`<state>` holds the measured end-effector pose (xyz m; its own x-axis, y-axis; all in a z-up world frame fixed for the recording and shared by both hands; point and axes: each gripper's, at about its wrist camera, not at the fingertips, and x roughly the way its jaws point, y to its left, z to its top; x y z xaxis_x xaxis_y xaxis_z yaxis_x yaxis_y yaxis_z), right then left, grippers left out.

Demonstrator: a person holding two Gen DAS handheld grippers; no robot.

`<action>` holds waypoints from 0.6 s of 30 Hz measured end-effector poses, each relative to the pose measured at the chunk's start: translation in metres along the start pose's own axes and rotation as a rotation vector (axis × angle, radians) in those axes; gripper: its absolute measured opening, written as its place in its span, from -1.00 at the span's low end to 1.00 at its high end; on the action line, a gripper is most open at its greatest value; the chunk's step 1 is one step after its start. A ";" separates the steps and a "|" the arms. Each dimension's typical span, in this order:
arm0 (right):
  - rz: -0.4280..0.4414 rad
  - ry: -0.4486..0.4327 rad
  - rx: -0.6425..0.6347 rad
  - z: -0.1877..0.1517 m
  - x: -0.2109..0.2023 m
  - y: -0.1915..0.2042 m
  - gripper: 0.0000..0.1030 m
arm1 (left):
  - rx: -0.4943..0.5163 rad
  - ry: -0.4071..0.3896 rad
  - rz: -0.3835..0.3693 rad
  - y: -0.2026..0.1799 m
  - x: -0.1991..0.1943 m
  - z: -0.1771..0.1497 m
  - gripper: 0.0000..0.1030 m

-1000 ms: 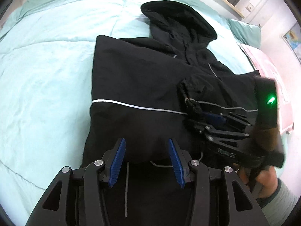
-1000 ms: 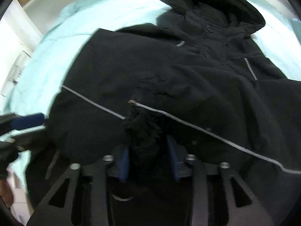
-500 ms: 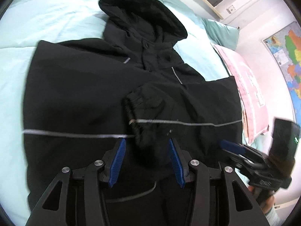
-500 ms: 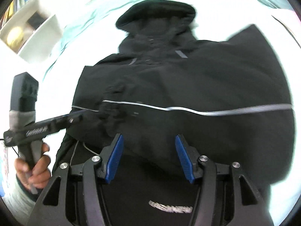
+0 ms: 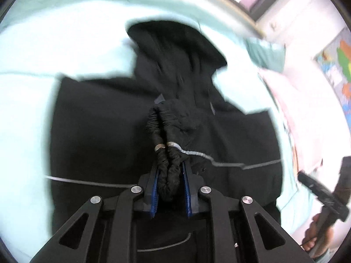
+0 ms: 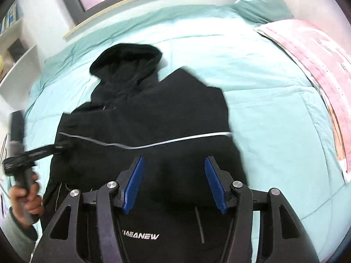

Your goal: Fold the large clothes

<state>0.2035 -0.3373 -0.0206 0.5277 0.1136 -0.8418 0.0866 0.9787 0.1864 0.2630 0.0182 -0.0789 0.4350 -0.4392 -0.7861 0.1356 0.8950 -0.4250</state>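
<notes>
black hooded jacket (image 6: 153,114) flat on my teal quilt (image 6: 274,109), both sleeves crossed over its chest, hood and hem unfolded | matte shell, thin reflective stripe, ribbed elastic cuff (image 5: 169,153) | my left gripper (image 5: 170,176) just closed, clamped on that cuff | my right gripper (image 6: 173,183) jaws apart, empty, above the jacket's hem

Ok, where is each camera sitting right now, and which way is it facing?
Left wrist: on the left gripper, angled down at the black jacket; its jaws have just closed on the bunched sleeve cuff; right hand at the right edge.
Right wrist: on the right gripper, open above the jacket's hem; left hand at the left edge.
Shared: jacket, hood, teal bedding, pink sheet.
</notes>
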 end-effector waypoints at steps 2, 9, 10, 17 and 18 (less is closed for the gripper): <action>0.004 0.003 0.020 0.005 0.006 -0.005 0.20 | -0.021 -0.057 0.025 0.020 -0.029 0.008 -0.63; 0.004 0.183 -0.058 0.001 0.097 0.029 0.34 | -0.057 0.134 0.083 0.086 -0.001 -0.010 -0.52; -0.046 0.217 -0.091 -0.004 0.116 0.036 0.34 | -0.066 0.204 0.106 0.096 0.021 -0.021 -0.48; -0.152 0.284 -0.192 -0.008 0.142 0.052 0.39 | -0.149 0.145 -0.017 0.109 -0.007 -0.016 -0.43; -0.133 0.282 -0.180 -0.004 0.136 0.050 0.40 | -0.133 0.112 0.002 0.106 -0.020 -0.014 -0.43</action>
<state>0.2763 -0.2720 -0.1281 0.2653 0.0014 -0.9642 -0.0245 0.9997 -0.0053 0.2561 0.1206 -0.1146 0.3320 -0.4500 -0.8290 0.0130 0.8810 -0.4730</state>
